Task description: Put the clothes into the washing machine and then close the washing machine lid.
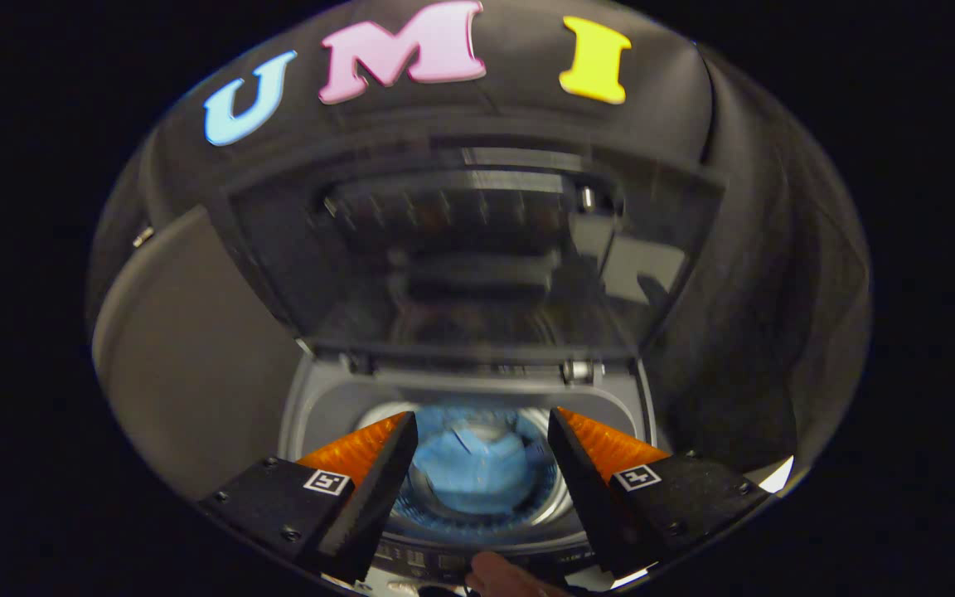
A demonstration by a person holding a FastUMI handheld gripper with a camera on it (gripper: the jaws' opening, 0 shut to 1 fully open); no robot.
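A top-loading washing machine [324, 398] stands below me with its dark glass lid [477, 265] raised upright behind the opening. Down in the round drum lies a blue garment [477, 468], seen through the gap between my fingers. My gripper [482, 431] hovers above the drum mouth, open, with nothing between its fingers [378, 464]. The garment lies free in the drum, well below the fingertips.
A grey panel [187, 365] stands to the left of the machine. Black cloth walls close in behind and on the right. The machine's control strip [444, 560] runs along its near edge, and a fingertip of a person's hand [502, 576] shows just below it.
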